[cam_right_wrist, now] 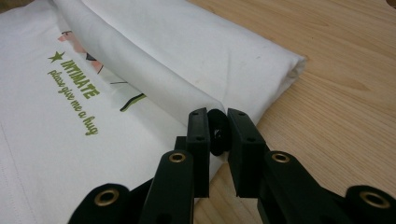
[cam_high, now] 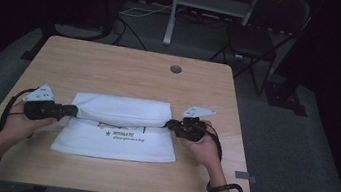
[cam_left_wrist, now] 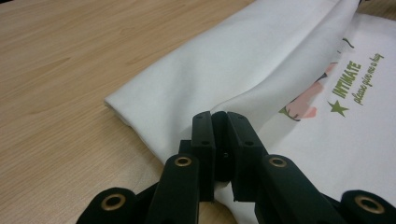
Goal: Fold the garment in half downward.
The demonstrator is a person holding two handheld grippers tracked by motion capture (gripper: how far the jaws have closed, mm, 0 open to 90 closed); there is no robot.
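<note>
Wooden counter (cam_high: 126, 69) carries a white T-shirt (cam_high: 116, 141) near its front edge, half folded. Left gripper (cam_high: 71, 110) and right gripper (cam_high: 170, 124) each have jaws clamped on an end of the fold, so next seems drawing it evenly toward the hem.

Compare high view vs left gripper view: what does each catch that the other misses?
High view alone: both hands, the right gripper at the cloth's other end, the table's grommet hole, a chair behind. Left gripper view alone: the left gripper shut on a pinched cloth edge, and readable green "INTIMATE" lettering. Both: the folded white cloth on the wooden table.
</note>
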